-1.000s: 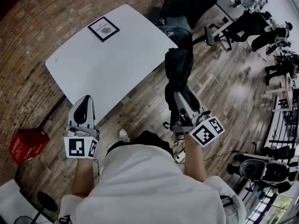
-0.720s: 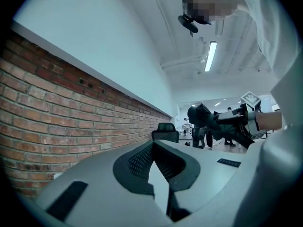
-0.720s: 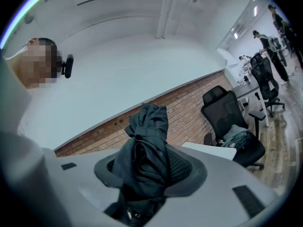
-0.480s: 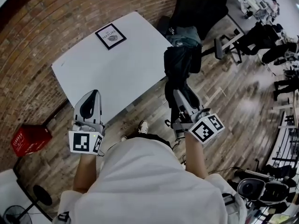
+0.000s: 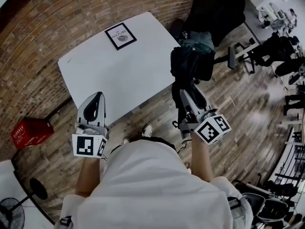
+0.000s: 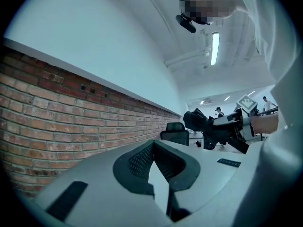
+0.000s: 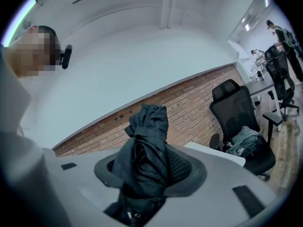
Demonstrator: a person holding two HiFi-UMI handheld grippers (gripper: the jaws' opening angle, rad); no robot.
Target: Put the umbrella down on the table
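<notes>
A folded black umbrella (image 5: 187,65) sticks out forward from my right gripper (image 5: 188,95), which is shut on its lower part. In the right gripper view the umbrella (image 7: 147,143) fills the space between the jaws of the right gripper (image 7: 150,168), its bundled cloth rising past the tips. It hangs in the air beside the near right edge of the white table (image 5: 109,78). My left gripper (image 5: 96,98) is held over the table's near edge. Its pads meet at the tips with nothing between them, as the left gripper view shows for this gripper (image 6: 153,144). From there the umbrella (image 6: 207,126) shows at the right.
A framed card (image 5: 120,36) lies at the table's far side. A black office chair (image 5: 217,8) with a teal bag (image 5: 199,39) on it stands just past the umbrella. A red crate (image 5: 27,132) and a fan (image 5: 10,214) are on the floor at the left. People sit at desks at the far right (image 5: 281,46).
The person has stepped closer to the table. Both grippers have come forward, the left one now over the table's near edge, the umbrella nearer its right edge.
</notes>
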